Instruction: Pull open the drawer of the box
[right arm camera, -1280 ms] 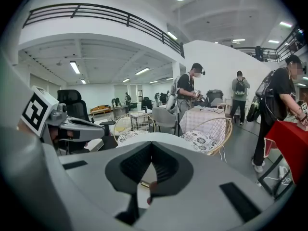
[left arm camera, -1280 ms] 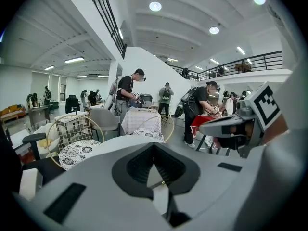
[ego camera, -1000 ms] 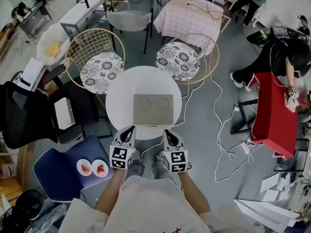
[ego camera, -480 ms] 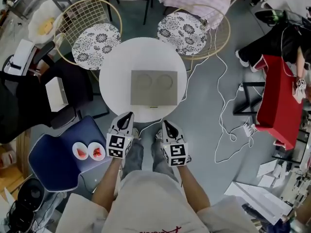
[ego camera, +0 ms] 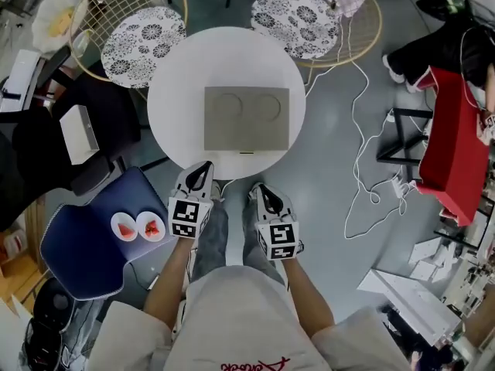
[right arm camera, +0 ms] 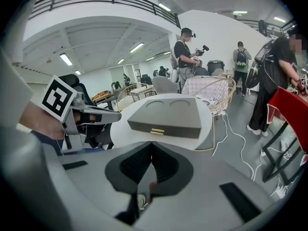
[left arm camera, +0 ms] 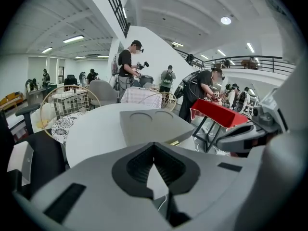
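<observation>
A flat grey box (ego camera: pixel 246 118) with two round recesses in its top lies on the round white table (ego camera: pixel 178 99). A small gold handle (ego camera: pixel 246 152) marks its drawer front, which faces me and is closed. My left gripper (ego camera: pixel 203 167) hovers just off the table's near edge, left of the handle, with its jaws together and nothing between them. My right gripper (ego camera: pixel 256 189) is beside it, a little nearer me, shut and empty. The right gripper view looks straight at the box (right arm camera: pixel 166 114) and its handle (right arm camera: pixel 156 132).
Two wire chairs with patterned cushions (ego camera: pixel 143 33) (ego camera: pixel 298 10) stand behind the table. A blue chair (ego camera: pixel 77 246) with two small plates is at my left, a red table (ego camera: pixel 456 141) at the right. Cables (ego camera: pixel 363 199) trail on the floor. Several people stand far off.
The table and box have slid up the head view and look larger. Both grippers have sunk, staying side by side at the near edge with jaws closed.
</observation>
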### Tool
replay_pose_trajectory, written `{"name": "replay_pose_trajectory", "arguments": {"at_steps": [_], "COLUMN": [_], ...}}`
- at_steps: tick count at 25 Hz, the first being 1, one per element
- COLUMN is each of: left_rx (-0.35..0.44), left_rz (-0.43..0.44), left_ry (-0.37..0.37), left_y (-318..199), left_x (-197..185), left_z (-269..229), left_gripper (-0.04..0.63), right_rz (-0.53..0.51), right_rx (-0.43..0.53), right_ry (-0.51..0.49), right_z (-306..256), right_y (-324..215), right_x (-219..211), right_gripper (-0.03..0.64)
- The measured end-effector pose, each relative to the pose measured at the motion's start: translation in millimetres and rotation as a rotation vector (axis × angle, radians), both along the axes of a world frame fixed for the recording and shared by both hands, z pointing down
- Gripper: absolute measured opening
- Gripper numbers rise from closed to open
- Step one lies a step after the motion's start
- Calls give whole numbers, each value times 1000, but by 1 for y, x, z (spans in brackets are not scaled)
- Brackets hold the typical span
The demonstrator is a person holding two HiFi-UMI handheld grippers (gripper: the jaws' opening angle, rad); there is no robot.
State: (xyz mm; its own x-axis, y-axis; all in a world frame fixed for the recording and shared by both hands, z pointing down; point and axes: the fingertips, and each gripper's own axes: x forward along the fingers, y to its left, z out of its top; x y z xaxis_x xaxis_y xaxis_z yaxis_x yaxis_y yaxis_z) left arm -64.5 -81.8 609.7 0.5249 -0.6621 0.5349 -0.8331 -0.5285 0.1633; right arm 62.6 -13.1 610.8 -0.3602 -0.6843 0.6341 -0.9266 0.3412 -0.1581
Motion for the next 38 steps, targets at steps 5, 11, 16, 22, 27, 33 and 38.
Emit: {"name": "replay_pose_trajectory", "arguments": {"at_steps": [5, 11, 16, 22, 27, 33, 38], "left_rx": [4, 50, 75, 71, 68, 81, 84], "left_rz": [7, 20, 55, 80, 77, 70, 58], "left_ry": [-16, -47, -74, -88, -79, -64, -63], "left_y": [-17, -57, -92, -103, -103, -103, -103], "left_x": [2, 6, 5, 12, 13, 14, 14], "left_z": [10, 11, 16, 23, 29, 27, 27], "left_gripper": [12, 12, 12, 12, 12, 12, 12], "right_rz": [2, -7, -4, -11, -6, -4, 238], "right_rx": [-12, -11, -18, -23, -29, -45, -151], "right_ry": [-35, -40, -35, -38, -48, -118, -579], "right_z": [4, 7, 11, 15, 20, 22, 21], "right_y": [-1, -3, -8, -10, -15, -23, -41], "right_x": [-3, -3, -10, -13, -16, -24, -25], "right_gripper": [15, 15, 15, 15, 15, 15, 17]}}
